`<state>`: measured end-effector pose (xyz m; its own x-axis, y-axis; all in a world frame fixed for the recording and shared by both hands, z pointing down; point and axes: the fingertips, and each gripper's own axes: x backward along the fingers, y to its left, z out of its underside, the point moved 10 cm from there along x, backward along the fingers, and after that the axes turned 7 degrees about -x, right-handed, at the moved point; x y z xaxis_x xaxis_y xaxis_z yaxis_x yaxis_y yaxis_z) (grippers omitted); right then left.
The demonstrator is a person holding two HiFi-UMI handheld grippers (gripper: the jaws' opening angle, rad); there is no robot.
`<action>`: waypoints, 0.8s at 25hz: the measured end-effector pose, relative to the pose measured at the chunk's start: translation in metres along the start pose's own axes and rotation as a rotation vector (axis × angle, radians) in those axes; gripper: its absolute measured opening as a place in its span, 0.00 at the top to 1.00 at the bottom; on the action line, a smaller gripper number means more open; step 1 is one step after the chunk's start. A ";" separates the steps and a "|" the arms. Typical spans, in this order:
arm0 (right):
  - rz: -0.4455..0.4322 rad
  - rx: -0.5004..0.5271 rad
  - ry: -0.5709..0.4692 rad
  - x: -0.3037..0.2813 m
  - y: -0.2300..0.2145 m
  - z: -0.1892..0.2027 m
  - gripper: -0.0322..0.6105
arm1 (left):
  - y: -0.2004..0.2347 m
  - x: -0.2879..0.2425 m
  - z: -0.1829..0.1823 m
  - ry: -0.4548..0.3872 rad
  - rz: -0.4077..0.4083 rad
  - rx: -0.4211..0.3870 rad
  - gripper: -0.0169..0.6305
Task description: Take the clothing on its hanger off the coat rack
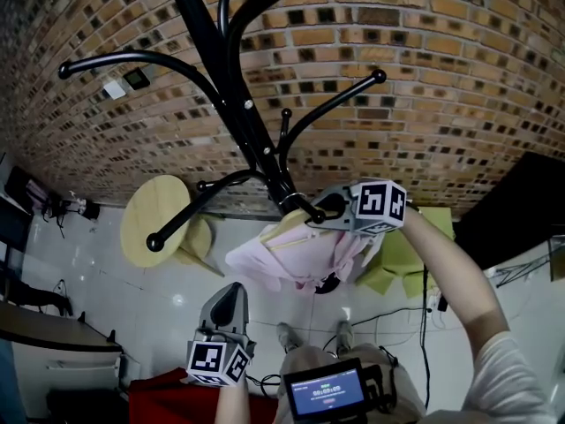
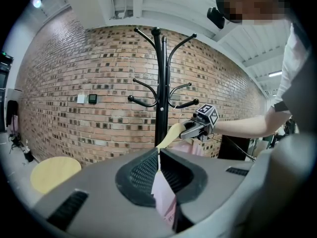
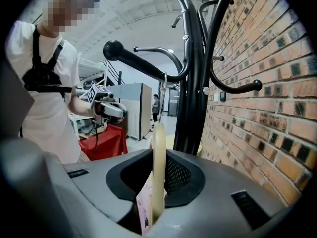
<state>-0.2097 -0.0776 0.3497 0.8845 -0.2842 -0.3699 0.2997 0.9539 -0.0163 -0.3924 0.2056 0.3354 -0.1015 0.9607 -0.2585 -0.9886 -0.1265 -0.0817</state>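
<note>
Nearest, below the coat rack (image 1: pixel 231 87), the left gripper (image 1: pixel 233 291) is closed, pinching an edge of the pink clothing (image 1: pixel 291 261). Farther up, beside the rack's pole, the right gripper (image 1: pixel 328 208) is clamped on the wooden hanger (image 1: pixel 284 230), whose hook sits over a rack arm (image 3: pixel 143 66). Unhooking is the step in hand. The next move probably calls for lifting the hook clear of the arm's knob.

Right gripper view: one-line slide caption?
Right gripper shut on the pale wooden hanger carrying pink clothing, just below a black coat rack arm.
</note>
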 end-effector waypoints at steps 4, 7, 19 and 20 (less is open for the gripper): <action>-0.004 -0.021 -0.008 0.002 0.003 0.000 0.87 | -0.001 0.005 0.000 -0.005 -0.007 0.000 0.94; -0.006 -0.028 -0.010 0.004 0.005 0.001 0.87 | -0.003 0.006 0.001 -0.007 -0.008 0.002 0.94; -0.018 -0.038 -0.016 0.009 0.010 0.000 0.89 | -0.006 -0.005 -0.011 -0.016 -0.013 -0.025 0.94; -0.019 -0.036 -0.014 0.010 0.010 -0.001 0.89 | -0.006 -0.007 -0.012 -0.018 -0.013 -0.027 0.94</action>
<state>-0.1980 -0.0704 0.3454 0.8840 -0.3030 -0.3560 0.3033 0.9512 -0.0566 -0.3844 0.1970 0.3257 -0.0911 0.9665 -0.2401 -0.9864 -0.1206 -0.1114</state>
